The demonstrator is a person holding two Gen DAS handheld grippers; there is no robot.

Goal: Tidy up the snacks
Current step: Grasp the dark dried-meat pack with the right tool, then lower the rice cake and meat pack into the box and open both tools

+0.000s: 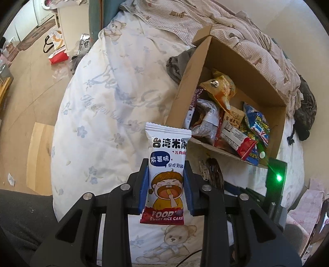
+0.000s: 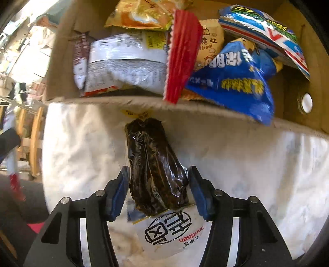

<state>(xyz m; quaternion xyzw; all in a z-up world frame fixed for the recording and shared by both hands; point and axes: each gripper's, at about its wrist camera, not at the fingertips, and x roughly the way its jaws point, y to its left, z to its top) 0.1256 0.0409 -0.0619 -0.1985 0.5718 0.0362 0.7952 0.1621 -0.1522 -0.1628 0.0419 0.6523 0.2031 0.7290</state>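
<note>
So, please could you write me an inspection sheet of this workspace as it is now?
Surface: bed sheet with flower print.
Job's things: cardboard box full of snack packets; rice cake packet; dark snack packet.
Clutter: crumpled blanket behind the box.
Grippers: left gripper shut on rice cake packet; right gripper shut on dark snack packet.
Cables: nothing seen.
Surroundings: red bag on the floor.

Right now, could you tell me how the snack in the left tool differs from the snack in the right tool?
The rice cake packet in the left tool is opaque white with a cartoon child and a red base; the dark snack pack in the right tool has a clear wrapper showing dark brown contents. The rice cake packet looks flat, while the dark snack pack bulges. Both are sealed, clamped between blue pads, and outside the cardboard box.
</note>
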